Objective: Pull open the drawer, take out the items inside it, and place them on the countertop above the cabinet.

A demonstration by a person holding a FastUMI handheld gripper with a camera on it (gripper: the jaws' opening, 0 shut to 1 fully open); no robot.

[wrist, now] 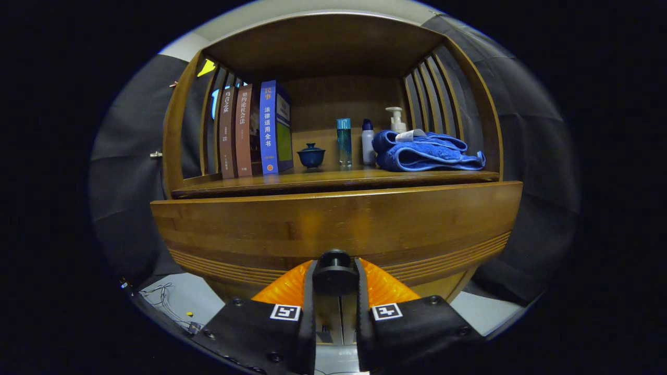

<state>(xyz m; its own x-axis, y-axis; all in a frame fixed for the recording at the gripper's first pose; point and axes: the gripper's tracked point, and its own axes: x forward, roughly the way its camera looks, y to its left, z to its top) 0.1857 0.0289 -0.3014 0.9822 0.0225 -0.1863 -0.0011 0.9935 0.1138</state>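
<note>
Presently, step one, drawer opening: the gripper (335,284) has its fingers closed on the dark round knob (334,260) of the wooden drawer front (333,224), one finger pressing each side; the drawer looks barely out, if at all, and its contents are hidden. Above it the tabletop (333,179) of the cabinet carries three upright books (255,130), a blue lidded teacup (311,155), two small bottles (354,141), a pump dispenser (396,119) and a folded blue towel (427,152). Next move, as judged: a straight rearward pull with the grip kept firm, since the small knob could slip free.
</note>
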